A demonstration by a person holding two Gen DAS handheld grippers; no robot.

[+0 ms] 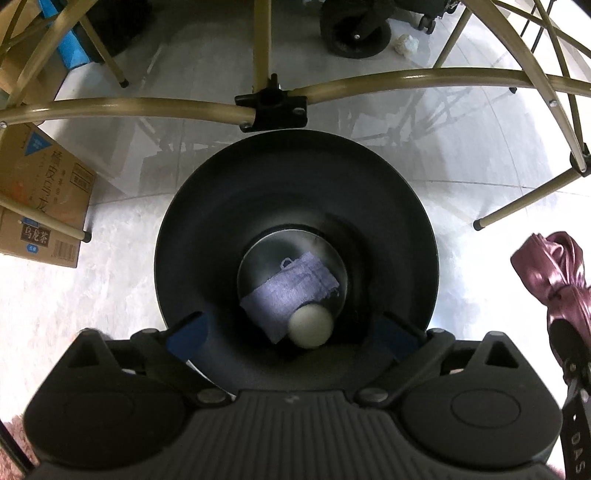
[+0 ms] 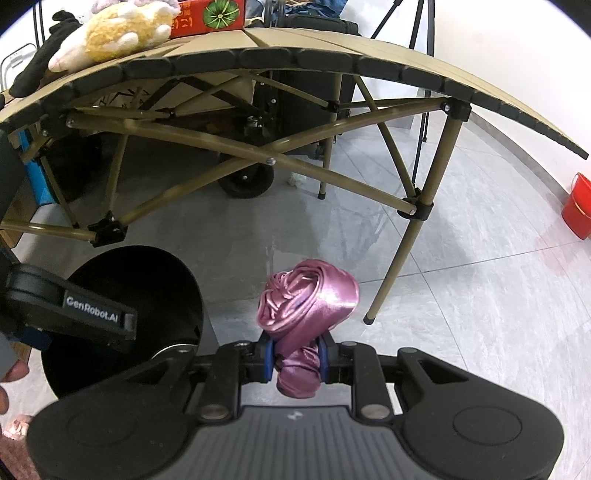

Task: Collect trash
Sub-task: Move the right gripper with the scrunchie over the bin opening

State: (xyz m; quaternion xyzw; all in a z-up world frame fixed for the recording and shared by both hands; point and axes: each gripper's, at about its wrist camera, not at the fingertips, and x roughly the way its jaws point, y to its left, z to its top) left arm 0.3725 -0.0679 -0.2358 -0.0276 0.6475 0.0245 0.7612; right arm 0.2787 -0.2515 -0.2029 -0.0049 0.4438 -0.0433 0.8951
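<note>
I have my left gripper (image 1: 291, 332) pointing straight down over the mouth of the black bin (image 1: 192, 236), its jaws spread wide with nothing between them. At the bottom of the bin lie a bluish-purple cloth (image 1: 284, 291) and a pale ball (image 1: 309, 326), the ball resting on the cloth's near edge, so I count those two pieces as collected. My right gripper (image 2: 296, 356) is clamped tight on a bunched pink satin cloth (image 2: 310, 299), which bulges out beyond the blue pads (image 2: 268, 356) and hangs above the floor just to the right of the bin; from the left wrist view that same bundle shows at the right edge, outside the rim. I judge it the next piece to go in, and it only needs carrying leftward over the opening before letting go. Farther off, under the folding surface (image 2: 332, 51), a small crumpled white scrap (image 1: 406, 43) lies on the floor beside a black wheel (image 1: 351, 33), and it looks like trash not yet picked up. On the surface sit a plush toy (image 2: 118, 31), a red box (image 2: 207, 16) and something black; whether any of those count as trash I cannot tell.
</note>
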